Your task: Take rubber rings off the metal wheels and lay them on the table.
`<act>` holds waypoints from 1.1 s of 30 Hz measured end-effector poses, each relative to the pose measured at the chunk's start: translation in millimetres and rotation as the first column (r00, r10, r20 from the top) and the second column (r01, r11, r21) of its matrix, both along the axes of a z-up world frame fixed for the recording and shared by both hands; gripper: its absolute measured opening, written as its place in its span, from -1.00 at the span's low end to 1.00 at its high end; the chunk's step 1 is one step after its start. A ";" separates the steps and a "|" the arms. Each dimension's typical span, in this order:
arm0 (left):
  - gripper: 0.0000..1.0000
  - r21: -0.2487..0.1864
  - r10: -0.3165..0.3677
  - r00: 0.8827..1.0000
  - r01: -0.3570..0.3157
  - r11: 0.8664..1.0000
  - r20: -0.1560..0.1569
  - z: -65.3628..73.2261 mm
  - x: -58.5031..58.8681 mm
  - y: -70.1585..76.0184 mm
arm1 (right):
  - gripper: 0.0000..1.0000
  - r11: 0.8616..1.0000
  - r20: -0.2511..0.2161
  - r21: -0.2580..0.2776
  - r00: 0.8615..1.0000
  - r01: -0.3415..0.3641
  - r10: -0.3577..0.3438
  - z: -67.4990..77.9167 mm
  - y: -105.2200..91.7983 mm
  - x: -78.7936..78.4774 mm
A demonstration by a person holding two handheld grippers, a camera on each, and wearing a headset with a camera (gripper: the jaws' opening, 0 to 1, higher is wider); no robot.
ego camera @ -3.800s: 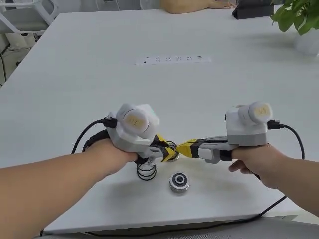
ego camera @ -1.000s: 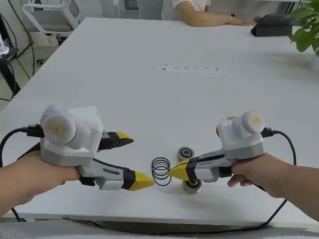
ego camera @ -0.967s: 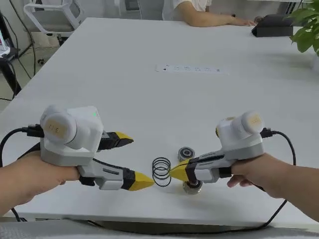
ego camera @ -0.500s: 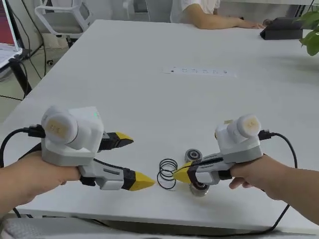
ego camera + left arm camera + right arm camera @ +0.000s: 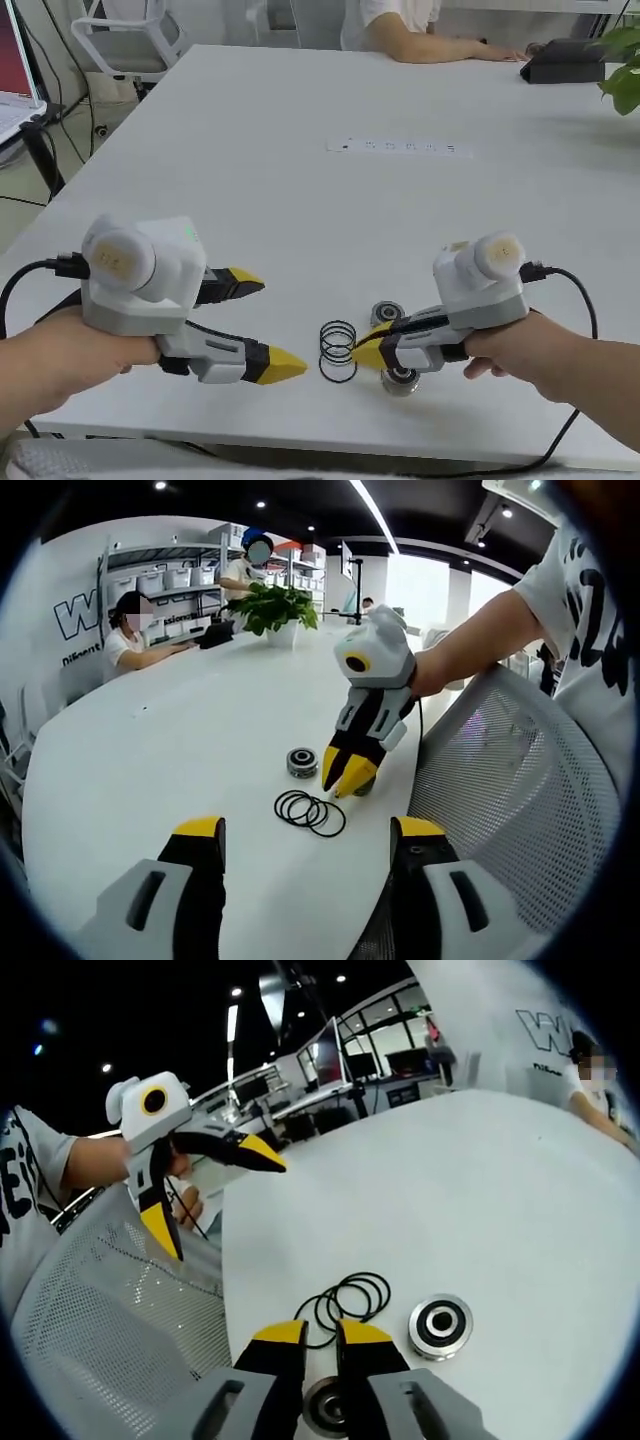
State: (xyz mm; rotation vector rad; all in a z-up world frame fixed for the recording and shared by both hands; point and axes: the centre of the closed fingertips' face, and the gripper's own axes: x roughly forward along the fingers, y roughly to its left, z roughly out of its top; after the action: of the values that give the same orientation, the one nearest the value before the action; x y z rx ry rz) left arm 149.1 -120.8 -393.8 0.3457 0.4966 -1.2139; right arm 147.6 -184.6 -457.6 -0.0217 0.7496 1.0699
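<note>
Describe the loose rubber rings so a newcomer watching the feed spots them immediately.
Start at the near edge of the white table. Between the left gripper and the right gripper, just off the right one's yellow fingers, lie the rubber rings: a flat cluster of thin black overlapping loops, unlike the two chunky, shiny metal wheels beside them.

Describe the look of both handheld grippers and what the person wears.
Both the left gripper and right gripper have pale grey and white housings, black jaw sections and pointed yellow tips. A black cable trails from each. The person wears a white short-sleeved T-shirt with black print; the forearms are unsleeved.
</note>
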 end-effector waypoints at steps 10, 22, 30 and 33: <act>0.28 -0.008 0.001 1.000 -0.001 1.000 0.000 3.9 -0.6 -3.6 | -0.72 1.000 0.026 0.011 1.000 0.015 -0.015 12.2 -7.9 -1.3; 0.29 -0.027 0.011 1.000 -0.011 1.000 0.003 11.2 -4.4 -4.5 | -0.61 0.999 0.098 0.019 0.995 0.029 -0.031 36.4 -23.6 -11.1; 0.29 -0.058 0.023 1.000 -0.022 0.998 0.008 22.8 -7.6 -6.3 | -0.51 0.997 0.125 0.035 0.990 0.068 -0.072 50.6 -41.5 -16.7; 0.30 -0.059 0.022 1.000 -0.021 0.998 0.013 26.3 -9.4 -5.9 | -0.46 0.996 0.150 0.039 0.985 0.086 -0.091 59.1 -50.1 -17.2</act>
State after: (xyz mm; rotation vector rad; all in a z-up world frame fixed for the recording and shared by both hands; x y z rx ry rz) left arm 139.7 -126.7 -367.4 0.2981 0.4510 -1.2021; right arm 130.3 -234.8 -398.5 -0.0409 0.5909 0.9836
